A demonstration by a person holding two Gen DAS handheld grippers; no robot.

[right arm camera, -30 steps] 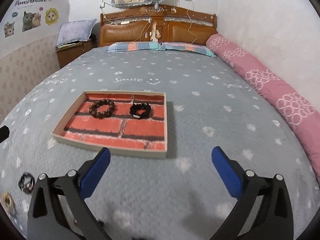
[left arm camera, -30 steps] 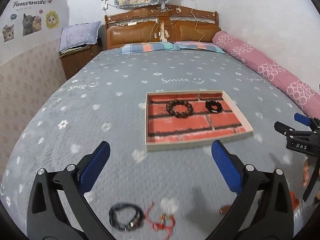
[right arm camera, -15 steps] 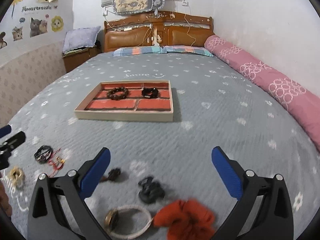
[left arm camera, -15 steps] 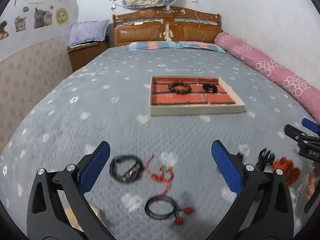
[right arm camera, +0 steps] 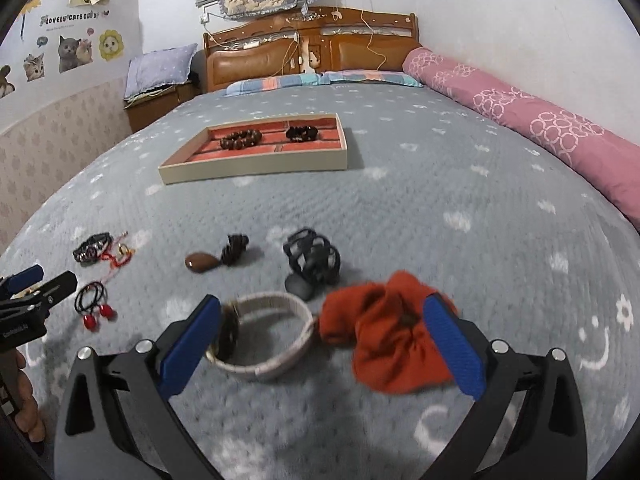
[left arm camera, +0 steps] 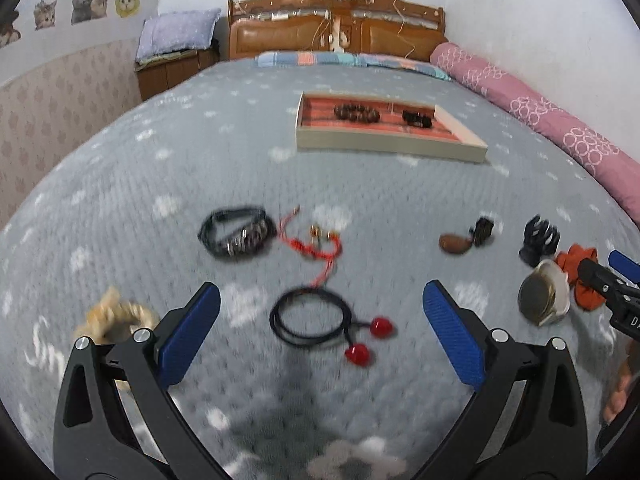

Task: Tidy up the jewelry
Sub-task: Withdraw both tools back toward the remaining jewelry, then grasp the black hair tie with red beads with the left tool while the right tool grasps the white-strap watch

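Observation:
A brick-patterned tray (left arm camera: 384, 147) (right arm camera: 256, 168) on the grey bedspread holds a brown bead bracelet (left arm camera: 357, 112) (right arm camera: 241, 139) and a black bead bracelet (left arm camera: 417, 119) (right arm camera: 302, 133). My left gripper (left arm camera: 320, 334) is open above a black cord loop with red hearts (left arm camera: 316, 318) (right arm camera: 91, 304). Beyond lie a black braided bracelet (left arm camera: 239, 232) (right arm camera: 91, 247) and a red string bracelet (left arm camera: 316, 246). My right gripper (right arm camera: 320, 338) is open over a beige-strap watch (right arm camera: 264, 334) (left arm camera: 544, 298) and an orange scrunchie (right arm camera: 390, 340). A black hair claw (right arm camera: 314, 258) (left arm camera: 538, 240) and a brown pendant (right arm camera: 202, 260) (left arm camera: 454, 243) lie further out.
A cream scrunchie (left arm camera: 116, 316) lies by my left finger. A pink bolster (left arm camera: 540, 120) (right arm camera: 520, 116) runs along the right wall. Pillows and a wooden headboard (right arm camera: 312, 46) close the far end. A nightstand (left arm camera: 172, 70) stands at the far left.
Both grippers have pulled back and dipped toward the near end of the bed. The tray has receded, and the loose jewelry near the front has come into view under the fingers.

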